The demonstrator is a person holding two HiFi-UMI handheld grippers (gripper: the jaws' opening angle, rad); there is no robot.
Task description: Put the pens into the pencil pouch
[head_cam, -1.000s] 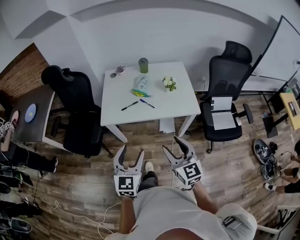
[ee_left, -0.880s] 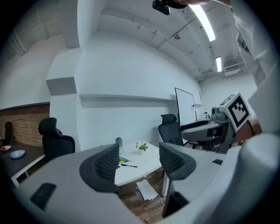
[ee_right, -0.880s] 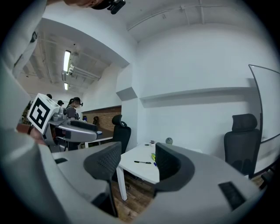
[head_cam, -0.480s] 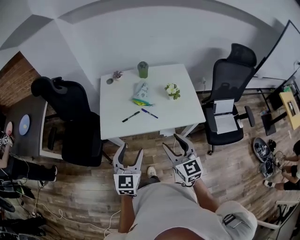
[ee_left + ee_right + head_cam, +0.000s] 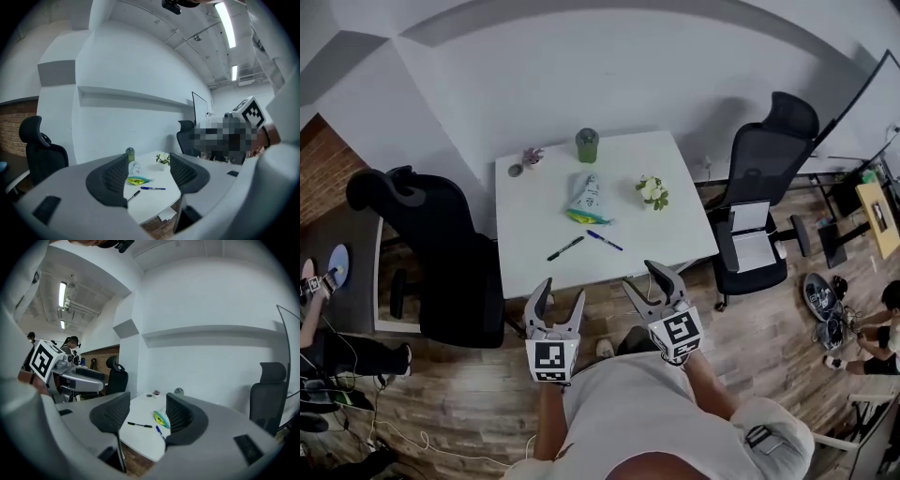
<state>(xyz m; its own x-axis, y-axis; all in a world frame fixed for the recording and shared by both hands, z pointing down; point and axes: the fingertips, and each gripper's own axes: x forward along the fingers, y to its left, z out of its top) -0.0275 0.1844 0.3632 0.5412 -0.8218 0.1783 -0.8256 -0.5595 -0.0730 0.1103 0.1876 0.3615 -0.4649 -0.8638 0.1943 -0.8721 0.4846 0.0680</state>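
Observation:
On the white table (image 5: 534, 262) lie a black pen (image 5: 565, 248) and a blue pen (image 5: 605, 240), just in front of a pale pencil pouch (image 5: 585, 198) with a green-yellow end. Both grippers hover over the wooden floor short of the table's near edge, held by a person. My left gripper (image 5: 554, 303) is open and empty; my right gripper (image 5: 651, 279) is open and empty too. In the left gripper view the pouch (image 5: 137, 176), the blue pen (image 5: 152, 188) and the black pen (image 5: 133, 195) show between the jaws. The right gripper view shows the black pen (image 5: 139, 425) and pouch (image 5: 161, 418).
A green tumbler (image 5: 587, 144), a small potted flower (image 5: 653, 192) and a tiny plant (image 5: 532, 156) stand on the table. Black office chairs flank it, one at the left (image 5: 441, 253) and one at the right (image 5: 764, 187). A second desk (image 5: 342, 272) stands far left.
The person has stepped toward the table; both grippers have moved forward, closer to its near edge. Both stay open and empty.

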